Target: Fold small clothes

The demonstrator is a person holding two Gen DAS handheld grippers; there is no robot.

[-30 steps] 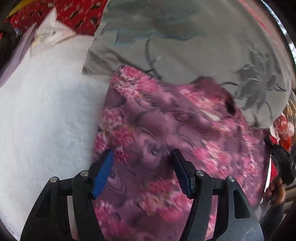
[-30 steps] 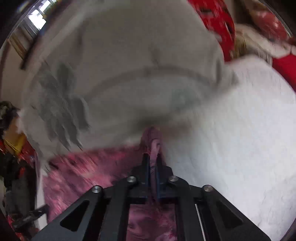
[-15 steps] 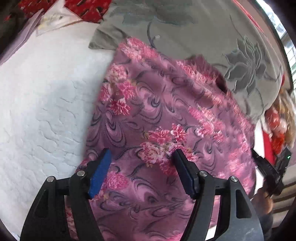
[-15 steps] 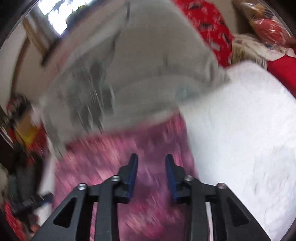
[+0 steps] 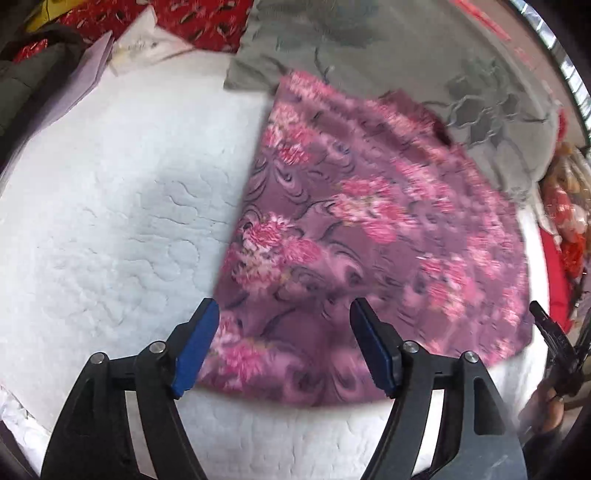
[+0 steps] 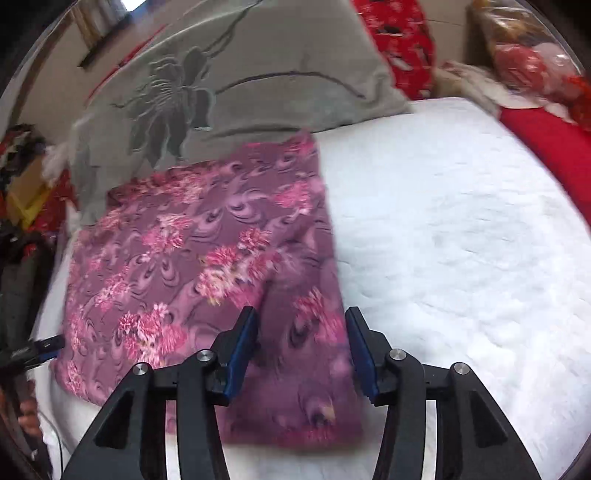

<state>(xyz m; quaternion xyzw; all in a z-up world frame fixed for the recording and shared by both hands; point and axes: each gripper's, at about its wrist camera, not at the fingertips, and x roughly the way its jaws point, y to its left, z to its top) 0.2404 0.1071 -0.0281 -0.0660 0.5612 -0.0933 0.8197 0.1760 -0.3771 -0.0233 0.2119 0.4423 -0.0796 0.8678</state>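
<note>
Left wrist view first: the left gripper hangs over the near edge of the purple floral garment, its blue-padded jaws spread wide and opening further, with nothing pinched between them; the cloth only lies beneath the gap. That garment is spread flat on the white quilted mattress, its far edge overlapping the foot of a grey pillow with a dark flower pattern. At the right rim of this view the right gripper's dark tip and part of a hand show beside the mattress edge. Farther back on the left lie a pale folded paper or cloth and red patterned fabric.

From the right wrist camera, the right gripper stands over the garment's near right portion, jaws roughly half apart and opening, empty, the pads clear of the fabric below. A fold line or raised crease runs through the cloth just ahead of the left pad. The garment's right edge lies straight against bare white mattress, which stretches well off to the right. Beyond sits the grey flowered pillow, touching the cloth's far edge, and behind it more red fabric and a clear plastic bag of something red. Edges are motion-blurred in both views.
</note>
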